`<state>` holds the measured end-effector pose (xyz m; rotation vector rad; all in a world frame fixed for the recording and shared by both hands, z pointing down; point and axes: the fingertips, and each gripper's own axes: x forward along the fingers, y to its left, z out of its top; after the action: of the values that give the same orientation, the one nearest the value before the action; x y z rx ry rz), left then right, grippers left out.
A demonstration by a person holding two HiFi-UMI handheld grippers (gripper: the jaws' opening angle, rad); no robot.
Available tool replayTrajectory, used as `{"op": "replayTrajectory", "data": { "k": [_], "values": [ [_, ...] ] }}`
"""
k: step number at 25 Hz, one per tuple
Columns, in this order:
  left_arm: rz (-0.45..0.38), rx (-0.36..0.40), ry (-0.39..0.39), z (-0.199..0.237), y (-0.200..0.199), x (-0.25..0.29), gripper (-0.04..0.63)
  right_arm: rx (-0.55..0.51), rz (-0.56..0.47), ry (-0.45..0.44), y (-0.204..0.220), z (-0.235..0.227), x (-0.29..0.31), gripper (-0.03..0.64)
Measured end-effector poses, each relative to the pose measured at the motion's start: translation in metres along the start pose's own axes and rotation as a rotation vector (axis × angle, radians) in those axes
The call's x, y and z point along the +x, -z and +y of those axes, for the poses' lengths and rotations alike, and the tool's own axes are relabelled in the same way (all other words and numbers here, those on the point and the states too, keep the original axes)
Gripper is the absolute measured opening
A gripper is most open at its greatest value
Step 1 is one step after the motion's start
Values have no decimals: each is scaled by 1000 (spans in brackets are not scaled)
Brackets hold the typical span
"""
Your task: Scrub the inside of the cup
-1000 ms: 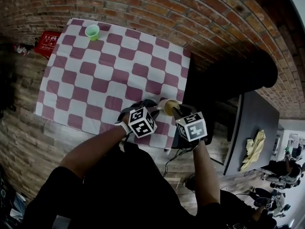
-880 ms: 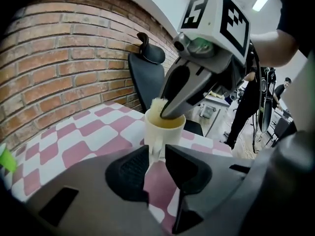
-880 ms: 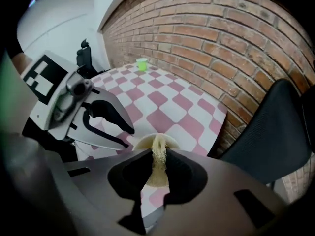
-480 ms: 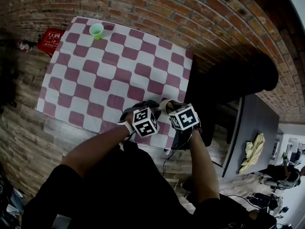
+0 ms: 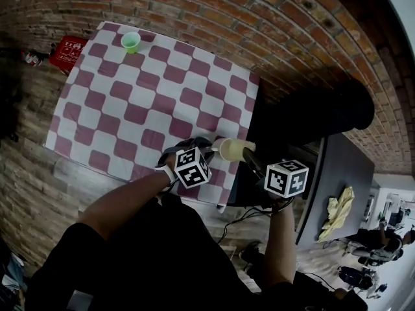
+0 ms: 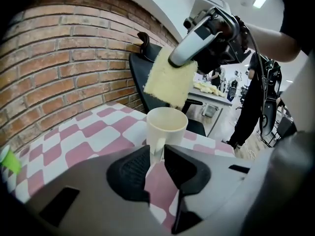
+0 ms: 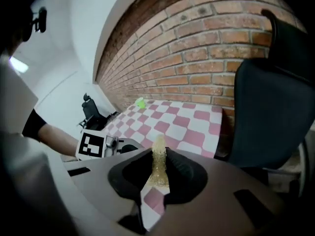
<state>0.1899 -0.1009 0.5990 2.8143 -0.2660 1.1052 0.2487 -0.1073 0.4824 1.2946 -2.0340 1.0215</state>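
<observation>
Half a second ago your right gripper was over the table, right on top of the cup. Now it has pulled back past the table's right edge. The yellow sponge has come up out of the cup with it. Your left gripper has stayed where it was, by the table's near right corner.

The cup stands upright on the checked cloth close to that corner. Its handle sits between the left gripper's two fingers, and they squeeze it tight. The open top of the cup is just past the fingertips.

The right gripper's fingers are pinched hard on the sponge. The sponge hangs just above the cup's rim, on the side away from the left fingers. I cannot tell if its bottom edge touches the rim.

A small green cup sits well apart from all this, at the table's far left corner.
</observation>
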Motion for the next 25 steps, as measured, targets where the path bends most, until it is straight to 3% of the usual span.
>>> {"op": "replayTrajectory", "data": {
  "k": [2,6,10,13,16,20,25],
  "values": [
    [0,-1,1,0,0,-1,100,-160,13,73,2,0,-3,77],
    [7,8,2,0,3,-2,100,-533,170,169,33,6,32,77],
    [14,15,1,0,5,-5,100,-716,311,198,56,7,74,77],
    [17,-4,-9,0,3,-6,100,-754,375,192,64,-1,92,77],
    [11,-5,-8,-2,-3,-3,100,-753,365,232,63,-13,90,77],
    [14,0,-3,-4,-5,-2,100,-761,270,307,45,-12,67,77],
    [11,4,-7,-3,-4,-3,100,-681,126,339,20,-2,18,77]
  ]
}}
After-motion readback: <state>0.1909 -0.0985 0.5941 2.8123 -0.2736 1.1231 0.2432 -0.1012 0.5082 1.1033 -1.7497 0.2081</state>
